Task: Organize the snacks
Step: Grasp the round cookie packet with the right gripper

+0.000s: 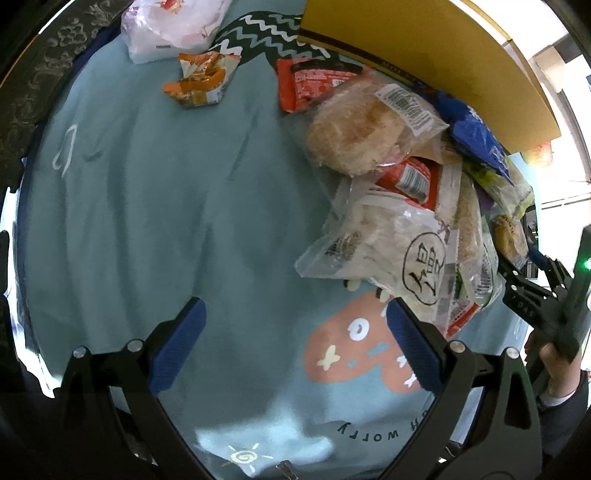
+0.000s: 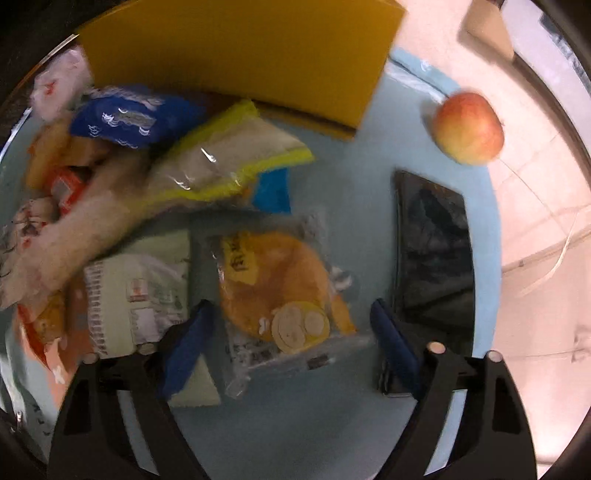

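Note:
In the left wrist view a heap of snacks lies on the pale blue cloth (image 1: 147,221): a clear bag of round bread (image 1: 354,136), a red packet (image 1: 314,85), a white packet with black characters (image 1: 399,251) and a blue packet (image 1: 476,136). My left gripper (image 1: 295,306) hangs open over bare cloth to the left of the heap, holding nothing. In the right wrist view my right gripper (image 2: 291,310) points down over an orange bun packet (image 2: 273,284). The packet lies between the open fingers, and the pads do not press on it. A yellow-edged sandwich packet (image 2: 229,162) lies behind it.
A yellow box (image 2: 240,55) stands at the back of the heap. An apple (image 2: 469,127) and a black phone (image 2: 432,251) lie right of the right gripper, near the cloth's edge. A crumpled orange wrapper (image 1: 201,79) and a white plastic bag (image 1: 173,26) lie far left.

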Demonstrator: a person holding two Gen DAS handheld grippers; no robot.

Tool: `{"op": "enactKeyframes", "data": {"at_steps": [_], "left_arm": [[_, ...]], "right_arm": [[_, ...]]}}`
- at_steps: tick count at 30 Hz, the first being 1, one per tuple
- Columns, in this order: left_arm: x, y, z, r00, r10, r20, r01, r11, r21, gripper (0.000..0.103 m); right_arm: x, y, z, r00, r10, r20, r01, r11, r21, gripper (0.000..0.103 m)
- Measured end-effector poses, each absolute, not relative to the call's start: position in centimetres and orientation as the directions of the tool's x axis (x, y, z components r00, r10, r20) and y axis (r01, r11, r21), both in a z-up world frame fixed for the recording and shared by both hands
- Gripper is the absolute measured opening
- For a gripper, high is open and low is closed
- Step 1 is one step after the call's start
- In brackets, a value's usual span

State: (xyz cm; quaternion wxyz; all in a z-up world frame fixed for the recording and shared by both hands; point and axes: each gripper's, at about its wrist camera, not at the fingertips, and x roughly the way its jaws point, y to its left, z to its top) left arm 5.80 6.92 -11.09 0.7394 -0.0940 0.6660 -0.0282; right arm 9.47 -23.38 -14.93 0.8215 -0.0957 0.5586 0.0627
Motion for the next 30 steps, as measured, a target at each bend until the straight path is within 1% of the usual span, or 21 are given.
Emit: {"op": "enactKeyframes", "data": {"at_steps": [1,2,3,4,5,8,12,20,24,30], "left_arm": [[5.9,6.9,-11.2,0.106,-0.168,-0.980,-0.079,0.981,-0.177,0.100],[5.9,6.8,-11.3,0.103,-0.169,-0.980,-0.074,0.982,-0.177,0.100],[6.0,6.6,-11.4,0.097,-0.170,-0.981,-0.066,0.982,-0.177,0.100],[6.1,6.4,-11.5,0.091,-0.171,-0.981,-0.054,0.983,-0.177,0.100],[6.3,5.9,-11.6,0.090,-0.171,-0.981,-0.048,0.983,-0.176,0.100],[6.6,5.2,-11.4,0.093,-0.170,-0.981,-0.027,0.985,-0.173,0.100],[7.0,5.0,-11.4,0.094,-0.175,-0.980,-0.021,0.984,-0.178,0.100],[7.8,3.9,-11.6,0.092,-0.182,-0.979,-0.008,0.983,-0.184,0.100],[8.4,2.8,-11.3,0.091,-0.205,-0.975,-0.005,0.979,-0.206,0.100],[9.2,0.3,-9.8,0.113,-0.234,-0.966,0.040,0.972,-0.231,0.100]], "right_arm": [[9.5,-23.4,-14.8,0.362,0.014,-0.932,-0.225,0.972,-0.073,0.072],[9.5,-23.6,-14.6,0.356,0.022,-0.934,-0.228,0.972,-0.064,0.063],[9.5,-23.7,-14.4,0.341,0.056,-0.938,-0.238,0.971,-0.028,0.056],[9.5,-23.7,-14.1,0.338,0.063,-0.939,-0.234,0.972,-0.019,0.054],[9.5,-23.9,-13.9,0.336,0.077,-0.939,-0.223,0.975,0.000,0.053],[9.2,-25.4,-12.9,0.312,0.191,-0.931,-0.146,0.978,0.152,0.052],[8.0,-26.5,-11.4,0.322,0.254,-0.912,-0.106,0.967,0.231,0.053],[4.8,-28.7,-9.6,0.335,0.284,-0.898,-0.048,0.957,0.285,0.053],[3.5,-29.2,-10.7,0.334,0.289,-0.897,-0.050,0.956,0.289,0.053],[3.8,-27.7,-10.4,0.338,0.316,-0.886,-0.067,0.947,0.313,0.053]]}}
